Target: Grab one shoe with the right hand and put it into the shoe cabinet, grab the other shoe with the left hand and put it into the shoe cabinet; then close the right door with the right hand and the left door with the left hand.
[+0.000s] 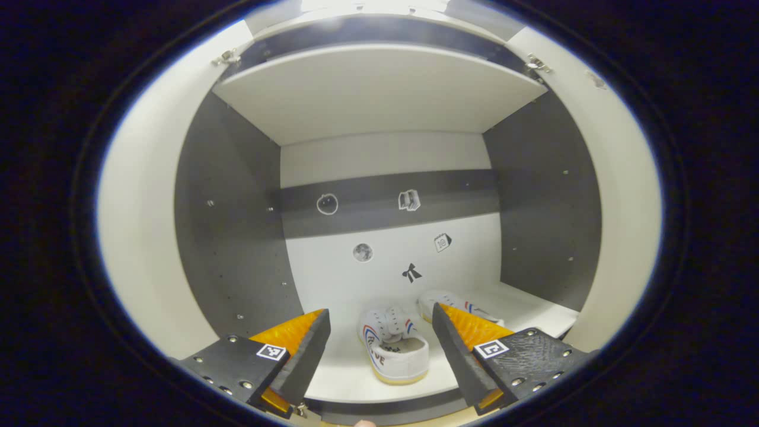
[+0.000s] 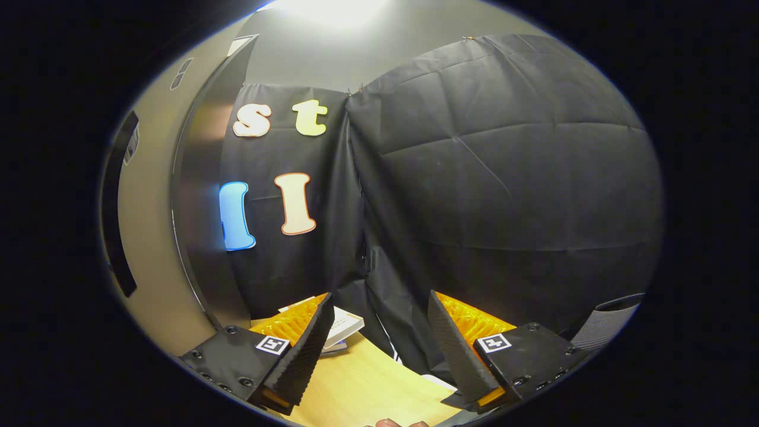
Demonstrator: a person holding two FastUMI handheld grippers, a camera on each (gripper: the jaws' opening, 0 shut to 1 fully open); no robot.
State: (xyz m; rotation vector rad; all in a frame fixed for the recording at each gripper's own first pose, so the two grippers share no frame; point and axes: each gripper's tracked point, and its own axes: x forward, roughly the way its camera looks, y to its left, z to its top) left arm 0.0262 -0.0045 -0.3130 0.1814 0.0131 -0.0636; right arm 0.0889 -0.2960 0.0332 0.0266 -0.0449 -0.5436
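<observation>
Both shoes (image 1: 394, 350) are seen on the cabinet (image 1: 379, 95) floor, side by side. The left gripper (image 1: 379, 347) and right gripper (image 2: 379, 344) are held open, empty. The doors (image 1: 142, 225) (light, rigid, probably) should be pushed at their free edges.

Two white canvas shoes are being seen on the white bottom shelf of the shoe cabinet (image 1: 379, 95). The nearer shoe (image 1: 392, 350) is lying at six o'clock, heel toward the camera, red and blue stripes on its side. The second shoe (image 1: 450, 303) is lying just beside it at five o'clock. Both white doors, the left door (image 1: 142, 201) and the right door (image 1: 622, 196), are standing open.
</observation>
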